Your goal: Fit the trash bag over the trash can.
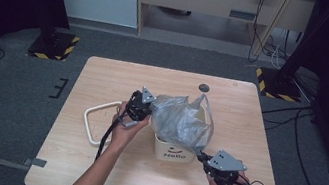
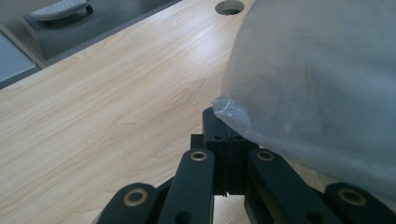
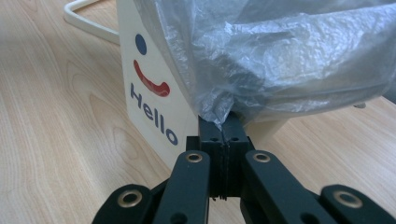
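We hold the plastic bag stretched over the small white bin (the one marked "Hello"). Our left claw is clamped on the bag's edge just ahead of its tips; our right claw pinches the film directly above its tips, the bin just beyond. We judge we're fitting the liner; next, pull each edge down past the rim.

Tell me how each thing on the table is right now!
Plastic bag: crumpled, draped over the bin's top, pinched at two edges.
White bin: upright, "Hello" side facing the person.
Left tongs: shut on the bag's edge.
Right tongs: shut on the bag's edge.
White loop frame: lying flat on the table, left of the bin.
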The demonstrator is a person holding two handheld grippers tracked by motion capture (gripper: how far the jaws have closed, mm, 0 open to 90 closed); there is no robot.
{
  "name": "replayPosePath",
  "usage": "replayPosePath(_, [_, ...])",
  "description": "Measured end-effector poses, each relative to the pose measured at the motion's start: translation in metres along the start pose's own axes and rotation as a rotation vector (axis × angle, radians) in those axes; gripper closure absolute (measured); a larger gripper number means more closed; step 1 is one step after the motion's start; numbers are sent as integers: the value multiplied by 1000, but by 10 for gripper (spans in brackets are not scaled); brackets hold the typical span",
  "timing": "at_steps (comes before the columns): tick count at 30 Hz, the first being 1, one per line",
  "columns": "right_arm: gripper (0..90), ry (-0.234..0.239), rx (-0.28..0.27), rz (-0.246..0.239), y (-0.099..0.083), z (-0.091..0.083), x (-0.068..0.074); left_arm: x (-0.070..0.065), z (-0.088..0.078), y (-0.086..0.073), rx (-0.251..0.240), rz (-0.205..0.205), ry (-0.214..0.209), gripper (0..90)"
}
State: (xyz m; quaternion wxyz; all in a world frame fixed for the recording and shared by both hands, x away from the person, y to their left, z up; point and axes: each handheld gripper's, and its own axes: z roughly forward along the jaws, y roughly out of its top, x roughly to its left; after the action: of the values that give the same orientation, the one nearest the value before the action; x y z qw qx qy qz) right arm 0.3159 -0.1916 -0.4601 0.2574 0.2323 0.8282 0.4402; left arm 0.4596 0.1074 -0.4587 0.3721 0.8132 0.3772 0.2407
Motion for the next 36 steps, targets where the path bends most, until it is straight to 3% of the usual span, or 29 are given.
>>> replayPosePath(4, [900, 10, -1, 3, 0, 5, 1, -2, 4, -1, 4, -7, 0, 900])
replayPosePath(10, [900, 18, 1, 7, 0, 9, 1, -2, 11, 0, -3, -56, -21, 900])
replayPosePath(12, [900, 21, -5, 6, -1, 11, 0, -3, 14, 0, 9, -41, -26, 900])
replayPosePath(26, [900, 23, -12, 34, -6, 13, -5, 1, 25, -4, 17, -109, -96, 900])
replayPosePath(36, [900, 32, -24, 47, -8, 14, -7, 2, 31, -4, 31, -124, -125, 900])
